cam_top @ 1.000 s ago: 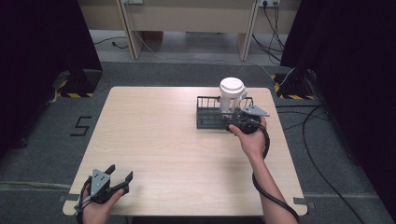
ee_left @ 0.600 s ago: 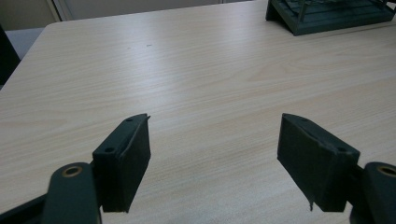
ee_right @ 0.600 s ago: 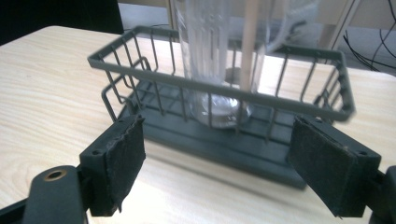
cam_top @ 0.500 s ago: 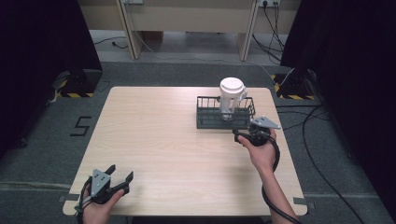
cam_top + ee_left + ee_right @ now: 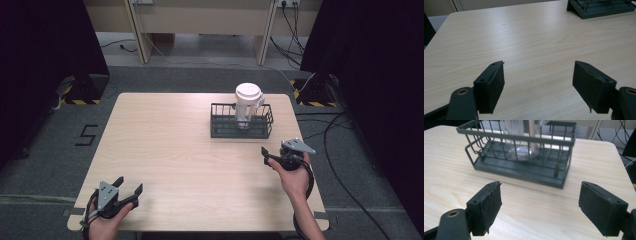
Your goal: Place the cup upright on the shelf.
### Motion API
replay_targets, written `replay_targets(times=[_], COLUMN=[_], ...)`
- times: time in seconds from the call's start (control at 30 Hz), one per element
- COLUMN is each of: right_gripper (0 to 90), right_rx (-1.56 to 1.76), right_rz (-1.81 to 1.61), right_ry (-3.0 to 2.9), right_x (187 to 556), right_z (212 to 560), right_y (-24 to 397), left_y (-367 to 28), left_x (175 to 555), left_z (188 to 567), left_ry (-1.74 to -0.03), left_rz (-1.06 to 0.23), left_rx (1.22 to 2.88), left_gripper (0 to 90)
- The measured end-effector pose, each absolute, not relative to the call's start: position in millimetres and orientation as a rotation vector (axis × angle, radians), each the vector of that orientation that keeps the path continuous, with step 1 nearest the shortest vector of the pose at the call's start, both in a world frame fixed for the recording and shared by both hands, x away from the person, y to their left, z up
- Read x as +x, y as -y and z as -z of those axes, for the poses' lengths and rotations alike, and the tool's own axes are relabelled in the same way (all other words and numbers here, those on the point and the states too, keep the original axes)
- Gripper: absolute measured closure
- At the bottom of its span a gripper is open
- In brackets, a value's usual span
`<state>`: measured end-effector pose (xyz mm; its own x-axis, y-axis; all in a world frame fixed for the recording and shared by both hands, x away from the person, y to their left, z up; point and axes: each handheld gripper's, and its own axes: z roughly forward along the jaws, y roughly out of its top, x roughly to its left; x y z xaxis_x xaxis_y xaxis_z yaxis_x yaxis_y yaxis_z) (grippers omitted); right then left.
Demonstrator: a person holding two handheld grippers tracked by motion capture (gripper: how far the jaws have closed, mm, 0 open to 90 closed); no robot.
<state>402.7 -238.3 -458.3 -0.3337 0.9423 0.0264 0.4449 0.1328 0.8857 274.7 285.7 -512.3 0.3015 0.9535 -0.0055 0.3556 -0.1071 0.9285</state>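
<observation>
A dark wire basket [image 5: 217, 127] stands on the far right part of the wooden table [image 5: 170, 145]. Upright inside it is a clear cup with a white lid [image 5: 248, 101]. My right gripper [image 5: 270, 154] is held open a short way in front of the basket, with nothing between its jaws. Seen along the right gripper [image 5: 540, 195], the basket [image 5: 516, 136] and the clear base of the cup [image 5: 522, 149] lie just ahead. My left gripper [image 5: 129, 185] is open near the table's front left corner. The left gripper [image 5: 539, 75] frames bare tabletop, with the basket [image 5: 599, 10] far off at the top right.
The table stands on grey carpet, with cables [image 5: 332, 145] trailing on the floor at its right side. Dark curtains and yellow-black striped bases [image 5: 312, 96] flank the far corners. A wooden desk frame [image 5: 200, 20] stands beyond the table.
My right gripper has drawn back from the basket towards the near edge of the table, leaving the cup in the basket. The left gripper has stayed put.
</observation>
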Motion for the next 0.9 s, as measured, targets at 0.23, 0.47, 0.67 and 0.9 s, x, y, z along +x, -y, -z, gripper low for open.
replay_targets(times=[0.23,0.47,0.67,0.9], right_gripper=[19.2,19.3,19.2,19.3], right_rx=[1.364,1.394,1.385,1.37], right_rz=[-1.131,-1.127,-1.137,-1.143], right_ry=[-1.851,-1.832,-1.812,-1.799], right_x=[382,367,355,343], right_z=[473,486,493,505], right_y=[250,263,273,276], left_y=[-286,-285,-285,-286], left_x=[275,274,275,274], left_z=[512,512,512,512], left_ry=[-1.212,-1.211,-1.212,-1.212], left_rz=[-0.815,-0.816,-0.817,-0.817], left_rx=[1.647,1.648,1.648,1.649], left_gripper=[25.1,25.1,25.1,25.1])
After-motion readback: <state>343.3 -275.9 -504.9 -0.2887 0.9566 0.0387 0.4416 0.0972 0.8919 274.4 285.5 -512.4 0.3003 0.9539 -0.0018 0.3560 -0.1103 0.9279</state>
